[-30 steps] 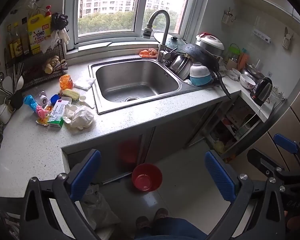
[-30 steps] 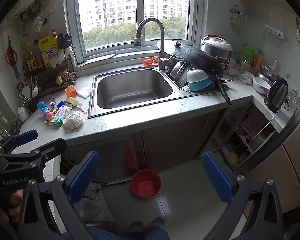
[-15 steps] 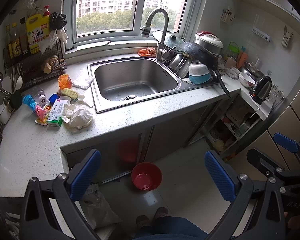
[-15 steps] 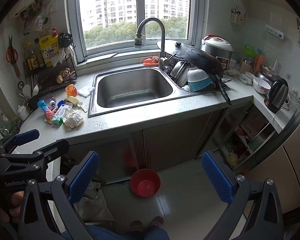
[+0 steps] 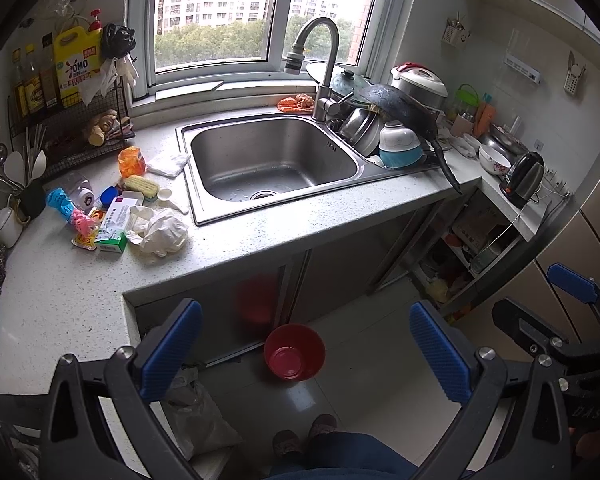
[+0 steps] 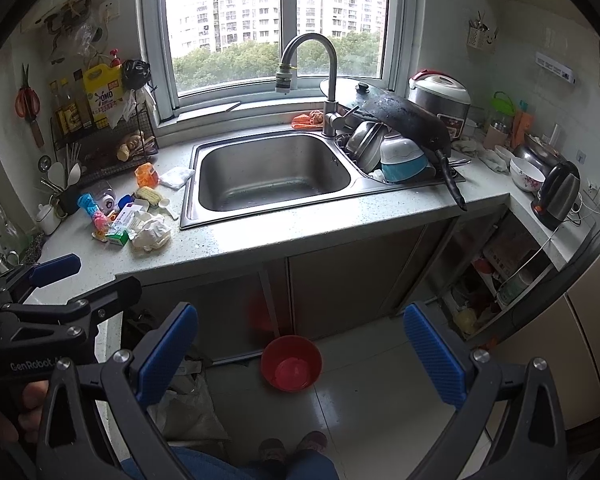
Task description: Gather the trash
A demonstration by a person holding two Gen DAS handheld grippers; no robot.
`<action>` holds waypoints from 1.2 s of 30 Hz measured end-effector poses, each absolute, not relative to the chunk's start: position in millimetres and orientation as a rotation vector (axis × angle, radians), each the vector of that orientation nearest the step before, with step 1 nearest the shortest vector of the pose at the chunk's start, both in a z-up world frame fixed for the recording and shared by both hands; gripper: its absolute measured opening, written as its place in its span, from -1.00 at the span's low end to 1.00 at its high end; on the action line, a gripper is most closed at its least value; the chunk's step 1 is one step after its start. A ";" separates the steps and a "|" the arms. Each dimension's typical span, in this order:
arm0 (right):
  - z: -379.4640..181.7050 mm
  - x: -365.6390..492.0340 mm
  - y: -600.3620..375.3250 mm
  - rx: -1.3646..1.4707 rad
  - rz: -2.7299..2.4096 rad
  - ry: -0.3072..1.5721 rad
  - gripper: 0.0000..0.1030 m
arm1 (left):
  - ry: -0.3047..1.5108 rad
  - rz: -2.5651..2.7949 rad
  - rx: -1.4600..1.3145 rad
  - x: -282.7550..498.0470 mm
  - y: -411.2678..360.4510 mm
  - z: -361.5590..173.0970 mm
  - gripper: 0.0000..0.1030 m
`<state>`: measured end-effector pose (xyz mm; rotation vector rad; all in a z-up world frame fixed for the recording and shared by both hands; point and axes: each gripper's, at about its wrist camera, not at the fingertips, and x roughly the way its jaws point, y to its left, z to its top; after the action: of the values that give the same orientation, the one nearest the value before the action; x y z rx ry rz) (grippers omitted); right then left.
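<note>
Both the left gripper (image 5: 306,354) and right gripper (image 6: 300,350) hang wide and empty, so collecting seems unstarted; next, reach left for the crumpled tissue (image 5: 162,232) on the desk (image 5: 260,228).

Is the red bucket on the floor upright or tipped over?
Upright: the red bucket stands on the floor, its open mouth facing up.

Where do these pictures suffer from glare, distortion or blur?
Left wrist view: the window is overexposed and the countertop edge bows from fisheye. Right wrist view: the same bright window, dark corners, a soft reflection on the floor; no obvious blur.
</note>
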<state>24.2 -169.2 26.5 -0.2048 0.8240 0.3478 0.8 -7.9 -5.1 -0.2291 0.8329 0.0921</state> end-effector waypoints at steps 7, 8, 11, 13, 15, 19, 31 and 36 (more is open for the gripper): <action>25.8 24.7 -171.8 -0.205 0.342 0.827 1.00 | 0.839 0.089 -0.227 -3.0 -6.5 -7.7 1.00; 26.0 24.8 -171.3 -0.206 0.342 0.827 1.00 | 0.841 0.089 -0.227 -3.5 -6.6 -8.0 1.00; 25.7 25.3 -170.3 -0.203 0.344 0.835 1.00 | 0.845 0.089 -0.225 -1.8 -6.6 -7.2 1.00; 25.6 24.8 -170.4 -0.203 0.345 0.834 1.00 | 0.845 0.089 -0.226 -2.3 -6.2 -7.6 1.00; 26.0 24.7 -170.8 -0.202 0.347 0.833 1.00 | 0.846 0.088 -0.224 -2.1 -6.5 -7.5 1.00; 26.2 24.2 -171.6 -0.199 0.348 0.835 1.00 | 0.843 0.086 -0.223 -2.1 -7.8 -7.5 1.00; 24.9 27.4 -168.5 -0.199 0.373 0.846 1.00 | 0.857 0.105 -0.217 -2.0 -7.8 -8.2 1.00; 25.4 35.2 -163.2 -0.204 0.406 0.847 1.00 | 0.853 0.139 -0.230 4.4 -1.3 -4.9 1.00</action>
<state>35.2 -163.2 25.4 -0.2041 0.8467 0.4056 4.4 -1.3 -4.9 -0.2296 0.8534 0.1385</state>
